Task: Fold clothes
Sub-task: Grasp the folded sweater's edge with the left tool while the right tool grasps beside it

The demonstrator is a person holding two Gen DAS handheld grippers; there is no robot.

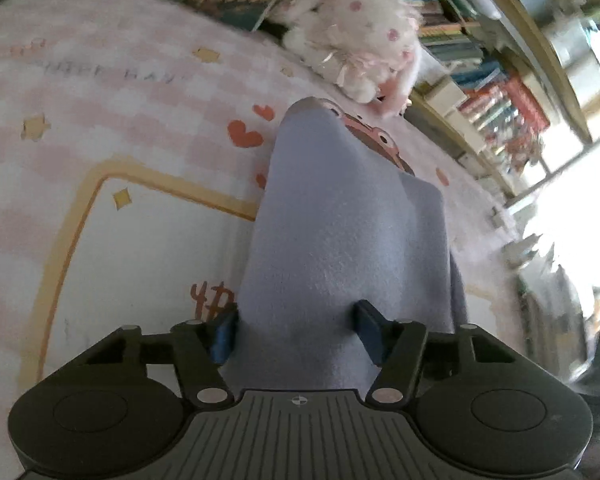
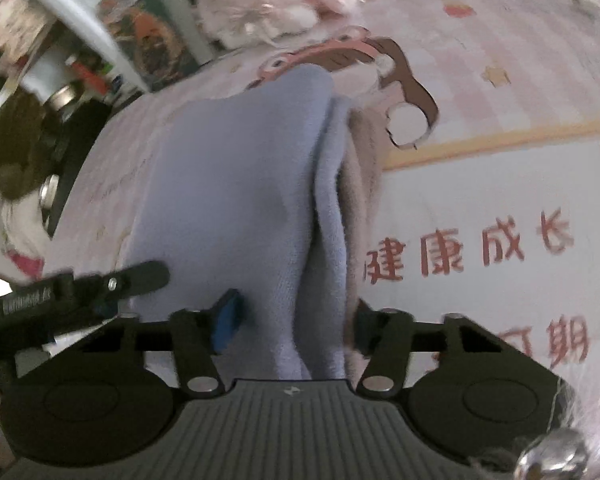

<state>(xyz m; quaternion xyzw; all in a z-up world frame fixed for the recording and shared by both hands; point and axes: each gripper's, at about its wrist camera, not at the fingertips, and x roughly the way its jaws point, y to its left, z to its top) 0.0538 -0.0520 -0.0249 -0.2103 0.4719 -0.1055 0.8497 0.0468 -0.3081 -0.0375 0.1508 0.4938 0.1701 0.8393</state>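
A light lavender-blue garment point(image 1: 340, 240) hangs from my left gripper point(image 1: 296, 332), whose blue-padded fingers are shut on its near edge; the cloth drapes away over the pink rug. In the right wrist view the same garment point(image 2: 240, 184) is bunched in a vertical fold, and my right gripper point(image 2: 292, 324) is shut on that fold. The other gripper's black body point(image 2: 60, 292) shows at the left, close beside it. Both hold the cloth lifted above the rug.
A pink checked play rug point(image 1: 100, 92) with hearts, stars and red Chinese text point(image 2: 468, 248) lies below. A white and pink plush toy point(image 1: 352, 36) sits at its far edge. A bookshelf point(image 1: 500, 92) full of books stands behind.
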